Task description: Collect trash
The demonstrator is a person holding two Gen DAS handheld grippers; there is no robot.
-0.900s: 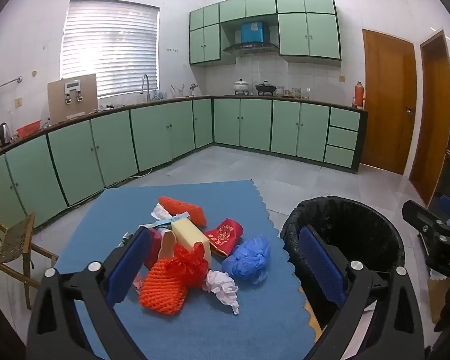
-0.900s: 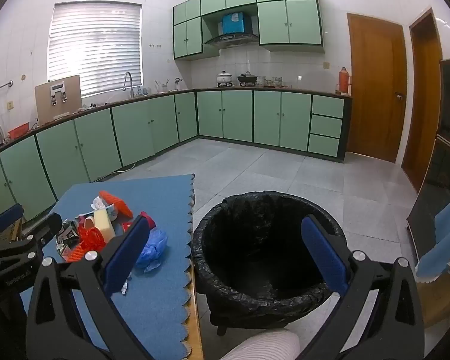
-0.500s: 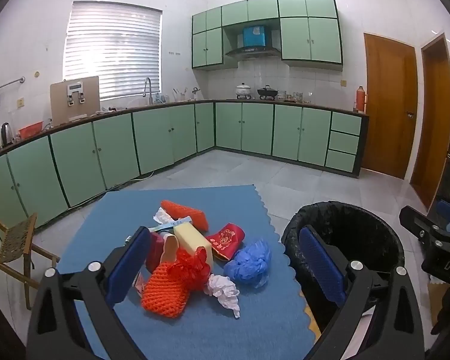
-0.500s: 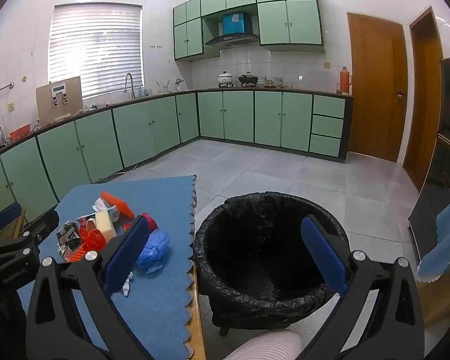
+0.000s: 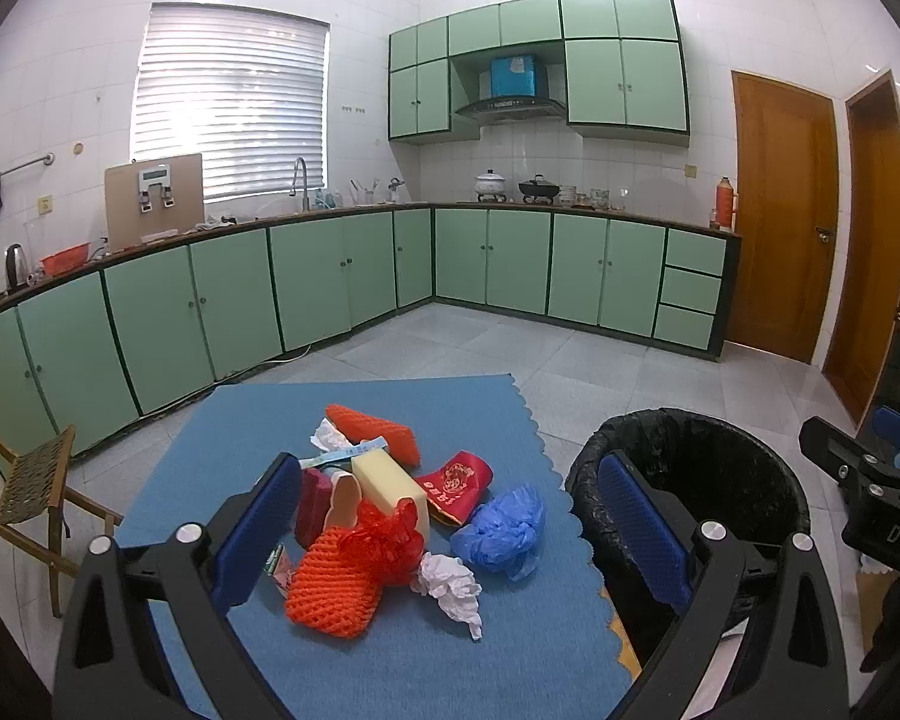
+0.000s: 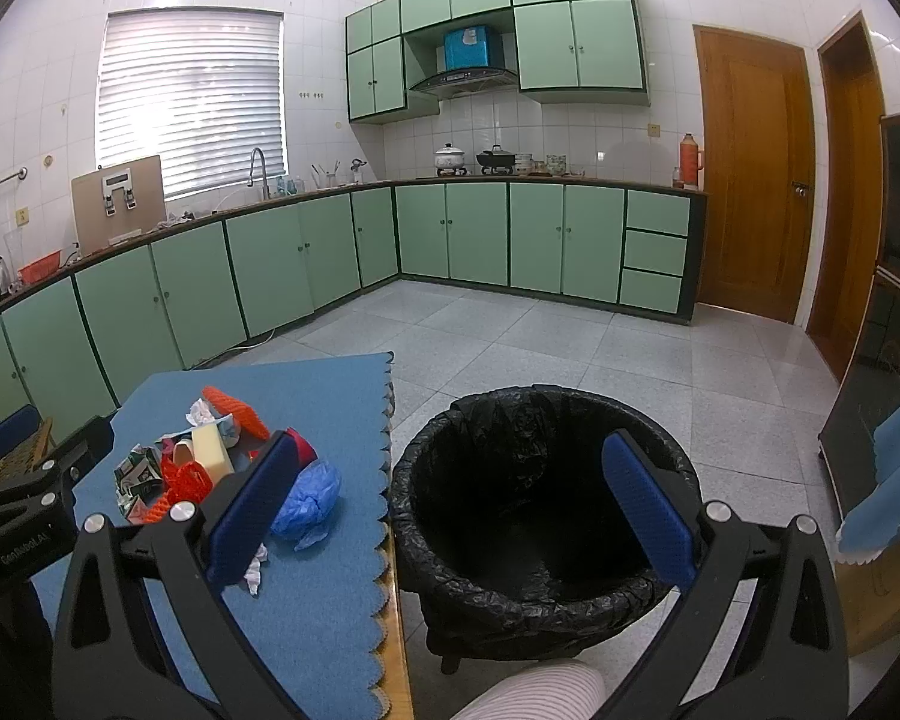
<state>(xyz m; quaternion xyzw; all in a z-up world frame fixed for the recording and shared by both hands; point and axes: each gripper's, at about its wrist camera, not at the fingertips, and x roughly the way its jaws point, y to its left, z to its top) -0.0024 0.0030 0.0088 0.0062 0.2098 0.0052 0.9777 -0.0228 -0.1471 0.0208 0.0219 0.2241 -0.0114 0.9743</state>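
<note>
Blue cloth point(image 5: 498, 420) with a scalloped edge covers the surface, and one heap of trash sits near its middle. Going left to right through the heap in the left wrist view: a dark red block point(image 5: 312, 504) just beside the left finger pad; one orange foam net point(image 5: 333, 585) at the front with a red mesh ruffle point(image 5: 390, 534) on top of it; a pale yellow sponge block point(image 5: 387, 483) behind; a second orange foam net point(image 5: 375, 432) at the far side, with white crumpled paper point(image 5: 330, 437) next to it; one white crumpled tissue point(image 5: 450, 588) at the near edge; a red packet with gold print point(image 5: 459, 483); and one crumpled blue plastic piece point(image 5: 501, 531) on the right. The right wrist view adds a crumpled printed wrapper point(image 6: 138, 471) at the heap's left.

Left tongs point(image 5: 450, 531) hang over the heap, spread wide and empty. Right of the surface stands one bin point(image 6: 540, 420) lined with a black bag; nothing can be made out in its dark inside. Right tongs point(image 6: 450, 507) hover above it, wide apart, holding nothing.
</note>
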